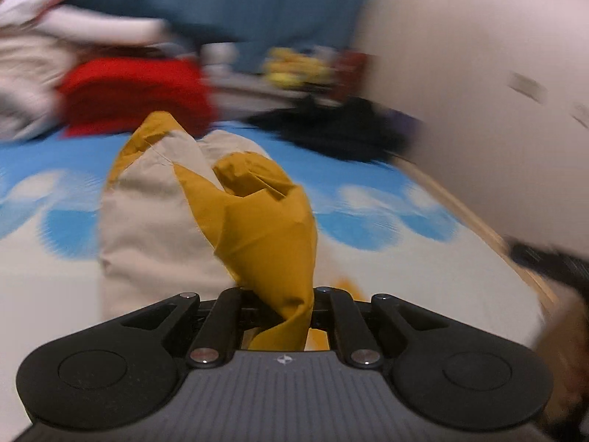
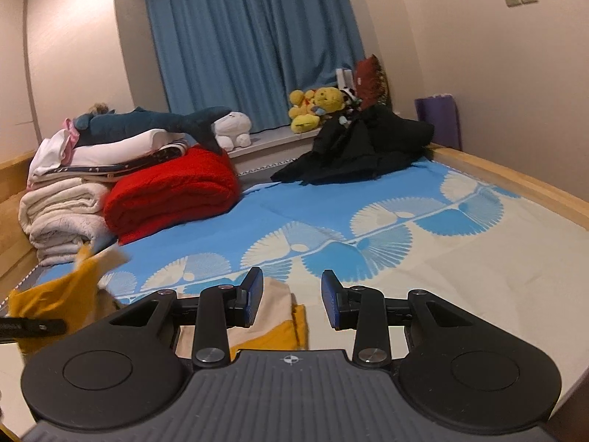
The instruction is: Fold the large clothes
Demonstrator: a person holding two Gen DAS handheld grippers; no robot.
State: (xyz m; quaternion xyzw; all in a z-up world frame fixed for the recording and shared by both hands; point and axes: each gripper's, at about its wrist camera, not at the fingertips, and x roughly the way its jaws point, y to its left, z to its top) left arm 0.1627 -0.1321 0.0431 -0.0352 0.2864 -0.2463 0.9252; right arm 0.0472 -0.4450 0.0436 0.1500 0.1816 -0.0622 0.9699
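On the left, I have the left gripper [image 1: 279, 305] clamped on a bunched fold of the mustard-and-beige garment [image 1: 206, 199], lifting that edge clear of the bed sheet [image 1: 386, 221] so it can be carried across for a fold. To the right, I hold the right gripper [image 2: 292, 304] with jaws apart and empty above the garment's flat portion, judged ready to pin or take a corner.

Ahead of me, blue curtains [image 2: 254, 37] hang between cream walls [image 2: 478, 55]; a wood-framed bed [image 2: 515, 180] wears a blue-and-white fan-patterned sheet [image 2: 294, 206].
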